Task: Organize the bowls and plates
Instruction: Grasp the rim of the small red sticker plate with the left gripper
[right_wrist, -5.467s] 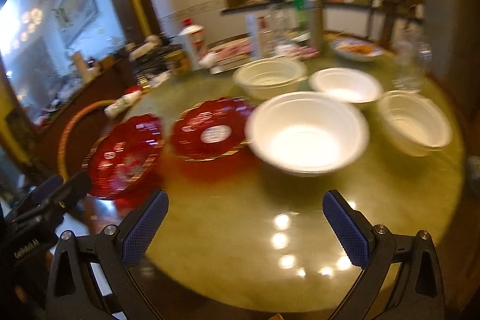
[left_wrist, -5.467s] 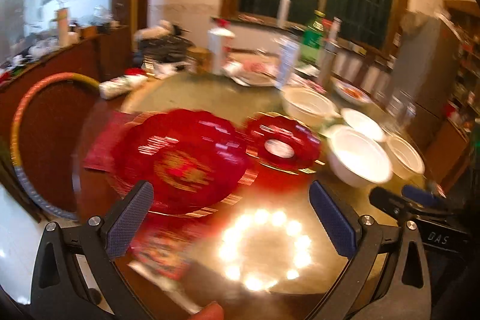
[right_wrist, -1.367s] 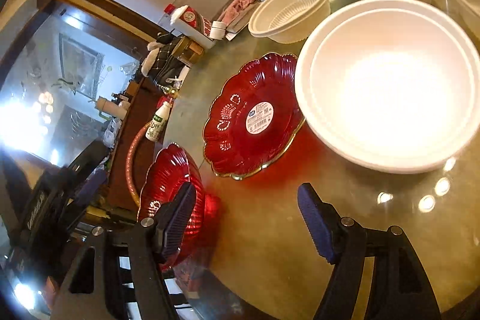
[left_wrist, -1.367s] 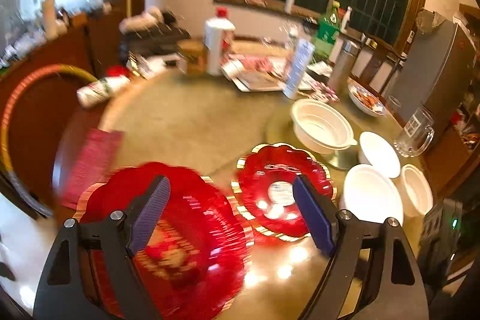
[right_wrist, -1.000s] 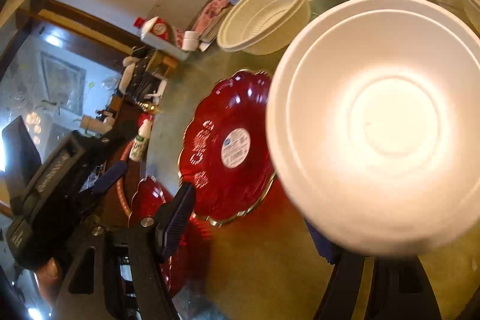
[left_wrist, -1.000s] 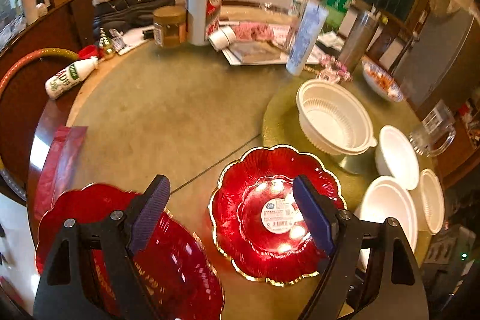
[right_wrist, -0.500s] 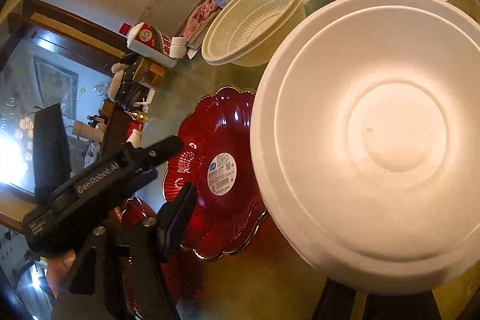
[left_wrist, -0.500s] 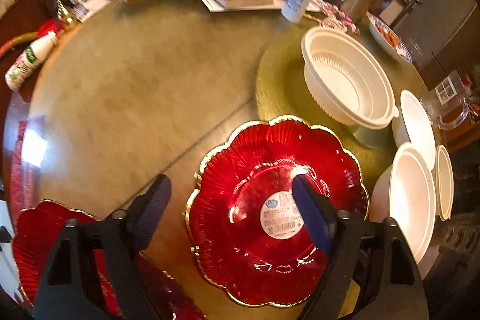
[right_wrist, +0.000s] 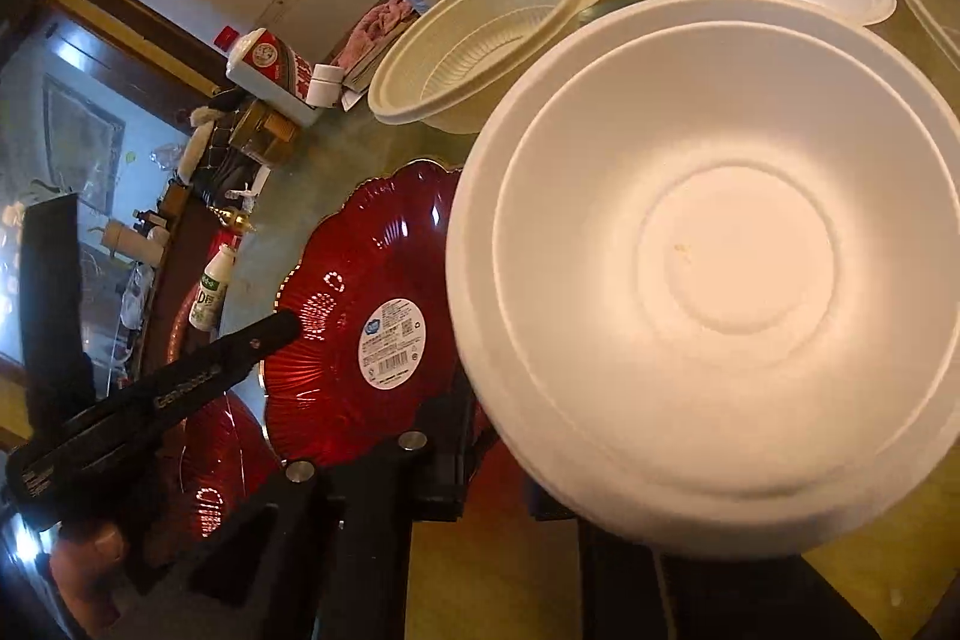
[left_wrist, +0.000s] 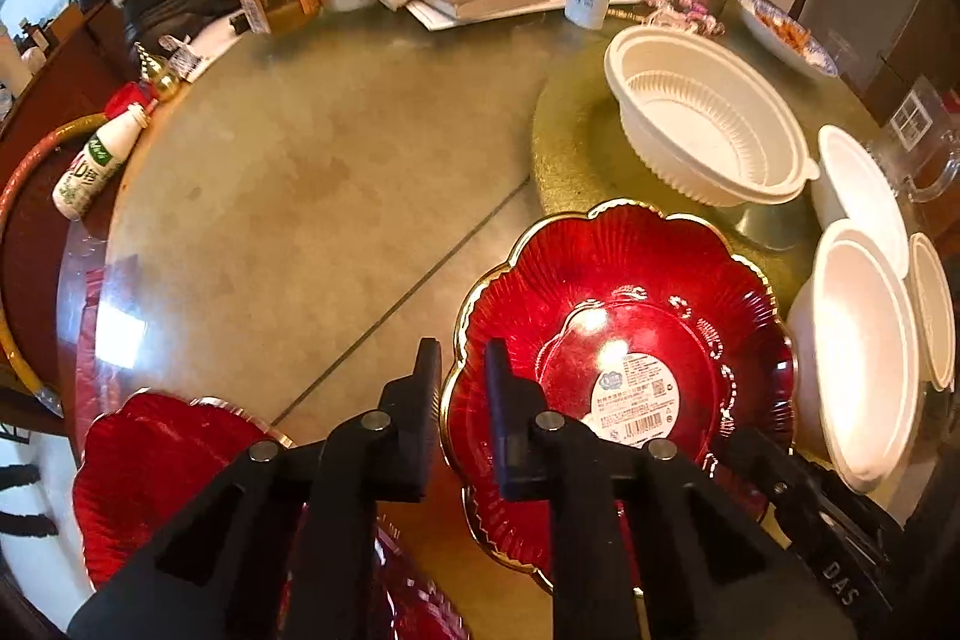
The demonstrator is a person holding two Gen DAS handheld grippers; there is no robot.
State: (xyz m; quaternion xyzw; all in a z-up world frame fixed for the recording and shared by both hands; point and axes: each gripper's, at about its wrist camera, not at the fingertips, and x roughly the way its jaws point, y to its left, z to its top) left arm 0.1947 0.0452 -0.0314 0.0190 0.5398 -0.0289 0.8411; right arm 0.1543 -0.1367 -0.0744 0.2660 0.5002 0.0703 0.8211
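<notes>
Left hand-held gripper (left_wrist: 459, 370) clamped on gilt rim of the labelled red plate (left_wrist: 624, 334). Right hand-held gripper (right_wrist: 489, 451) clamped on near rim of the white foam bowl (right_wrist: 720, 268), both on bench (left_wrist: 312, 172).

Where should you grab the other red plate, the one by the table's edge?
Probably the scalloped rim of the red plate, from the near table edge. It lies flat and shallow, so only its raised rim gives fingers something to pinch; one finger over, one under.
</notes>
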